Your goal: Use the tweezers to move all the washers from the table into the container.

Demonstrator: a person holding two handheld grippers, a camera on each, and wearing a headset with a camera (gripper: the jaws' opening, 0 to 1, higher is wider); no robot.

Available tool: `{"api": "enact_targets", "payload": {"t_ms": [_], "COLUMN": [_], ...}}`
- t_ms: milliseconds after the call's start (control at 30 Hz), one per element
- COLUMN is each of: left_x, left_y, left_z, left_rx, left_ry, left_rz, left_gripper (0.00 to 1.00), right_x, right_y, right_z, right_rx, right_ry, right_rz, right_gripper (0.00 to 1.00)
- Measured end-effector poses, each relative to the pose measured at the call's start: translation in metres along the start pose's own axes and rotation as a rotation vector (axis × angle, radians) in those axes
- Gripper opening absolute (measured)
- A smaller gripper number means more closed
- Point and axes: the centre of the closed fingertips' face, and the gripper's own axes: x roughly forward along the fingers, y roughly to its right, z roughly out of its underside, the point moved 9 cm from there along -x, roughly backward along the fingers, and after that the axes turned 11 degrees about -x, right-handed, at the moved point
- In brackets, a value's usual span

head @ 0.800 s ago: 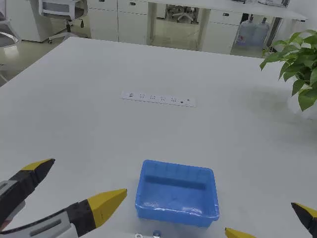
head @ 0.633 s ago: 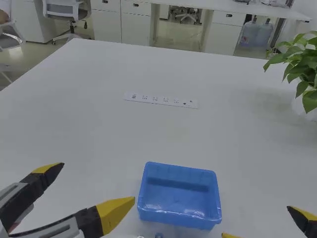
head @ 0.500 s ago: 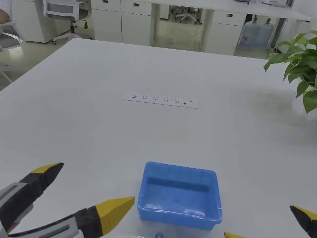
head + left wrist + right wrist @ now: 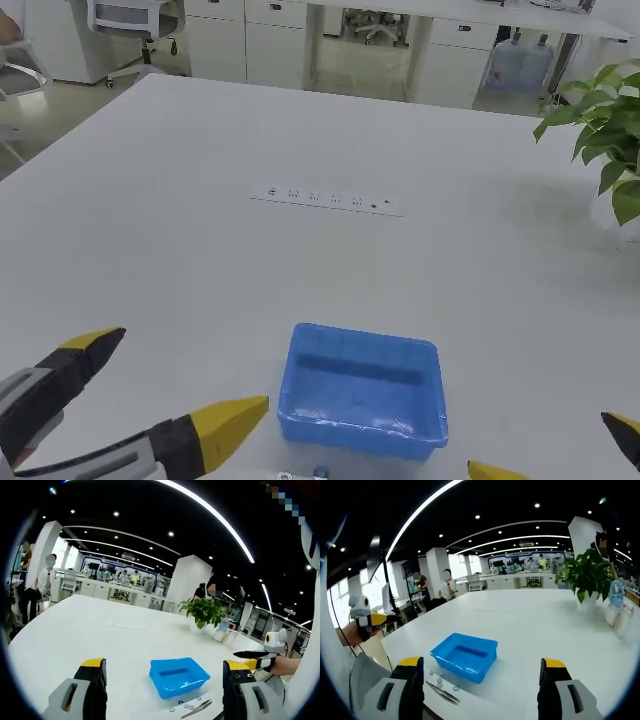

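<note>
Both grippers hover open over the near edge of the table, tweezers not yet picked up.

The left gripper (image 4: 165,377) and right gripper (image 4: 557,446), each with black, yellow-tipped jaws spread wide, hold nothing. Between them sits the shallow blue plastic container (image 4: 365,392) on the white table (image 4: 200,250). The small metal washers (image 4: 440,679) lie loose on the table just near of the container, with the slim metal tweezers (image 4: 442,692) beside them, nearer still. A white power strip (image 4: 327,200) lies farther off, and a green leafy plant (image 4: 605,120) stands far right.

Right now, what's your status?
Left hand-held gripper open, right hand-held gripper open. Tweezers, washers lie on table beside blue container. Nothing blocks them.
</note>
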Motion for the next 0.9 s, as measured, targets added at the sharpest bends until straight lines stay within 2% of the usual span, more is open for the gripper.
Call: {"api": "enact_targets", "payload": {"t_ms": [133,200,400,567,900], "left_x": [0.0,0.0,0.0,0.0,0.003], "left_y": [0.0,0.0,-0.001,0.0,0.003], "left_z": [-0.002,-0.003,-0.003,-0.001,0.0], "left_rx": [0.007,0.009,0.016,0.012,0.016], "left_ry": [0.004,0.005,-0.003,-0.005,-0.018], "left_rz": [0.002,0.002,-0.002,-0.003,0.003], "left_gripper": [0.99,0.99,0.99,0.99,0.99], "right_x": [0.0,-0.002,-0.011,-0.01,-0.003], "right_y": [0.001,0.007,0.02,0.017,0.008], "right_z": [0.0,0.0,-0.001,-0.002,-0.008], "right_rx": [-0.019,-0.036,-0.018,-0.013,-0.019], "right_ry": [-0.01,-0.021,-0.002,0.0,0.01], "right_rz": [0.006,0.029,0.069,0.071,0.045], "right_gripper": [0.95,0.95,0.95,0.95,0.95]}}
